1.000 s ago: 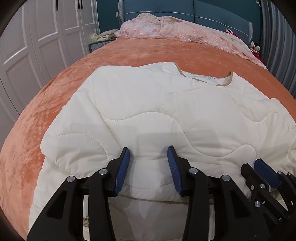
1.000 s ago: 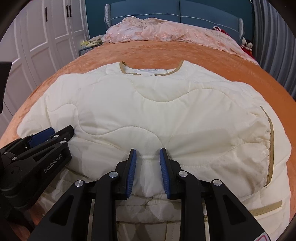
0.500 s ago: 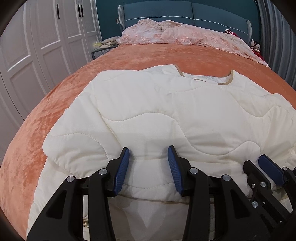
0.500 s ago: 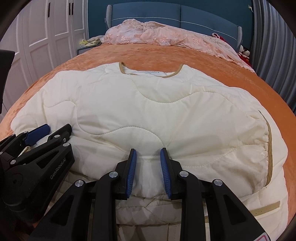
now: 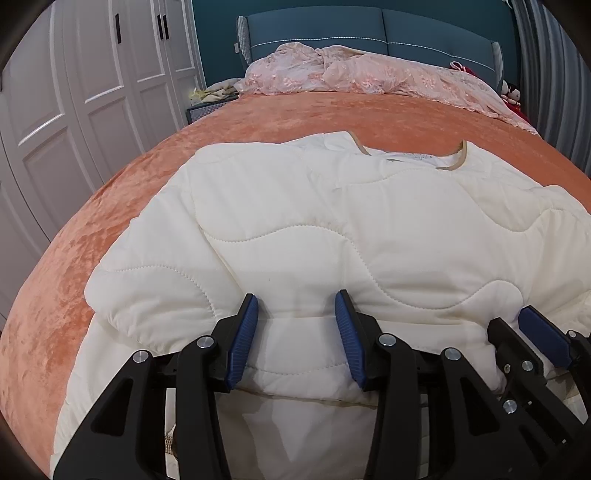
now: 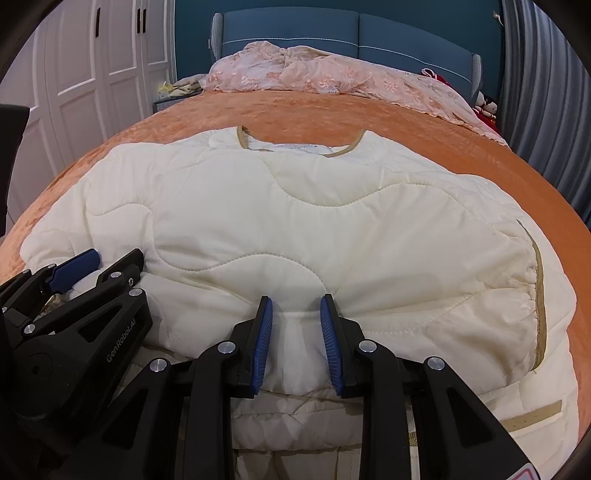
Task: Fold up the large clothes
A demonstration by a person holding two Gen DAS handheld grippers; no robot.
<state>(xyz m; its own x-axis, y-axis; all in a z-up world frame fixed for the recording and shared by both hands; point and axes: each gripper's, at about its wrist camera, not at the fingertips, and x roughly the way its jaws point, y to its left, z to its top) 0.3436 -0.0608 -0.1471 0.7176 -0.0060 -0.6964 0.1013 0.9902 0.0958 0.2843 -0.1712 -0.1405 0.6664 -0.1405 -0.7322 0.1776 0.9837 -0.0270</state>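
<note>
You have both tools clamped on the near edge of the jacket (image 5: 369, 229), which lies spread on the orange bed cover (image 5: 122, 206), its collar (image 6: 299, 146) pointing toward the headboard (image 6: 295, 29). Your left tool (image 5: 295, 343) pinches a thick roll of the quilted cloth between its blue pads, with the jaws standing fairly wide around it. Your right tool (image 6: 295, 343) squeezes a narrower bunch of the same edge, with the jaws closer together. The two grips sit side by side along the hem, each tool visible at the edge of the other's view.

By the look of it, you are at the start of a lengthwise fold: the bottom part is gathered and doubled over more padding beneath, but the upper body is not yet covered. The next move likely calls for lifting both tools together and carrying the hem toward the collar, keeping them level so the padding does not twist. The puffy filling may slip from the pads, more so on your left where the grip is broader.

The bed takes up most of the room in view. A pink lace cloth (image 5: 369, 74) lies crumpled at its far end against the blue headboard, and white wardrobe doors (image 5: 92, 74) line the wall on the left.
</note>
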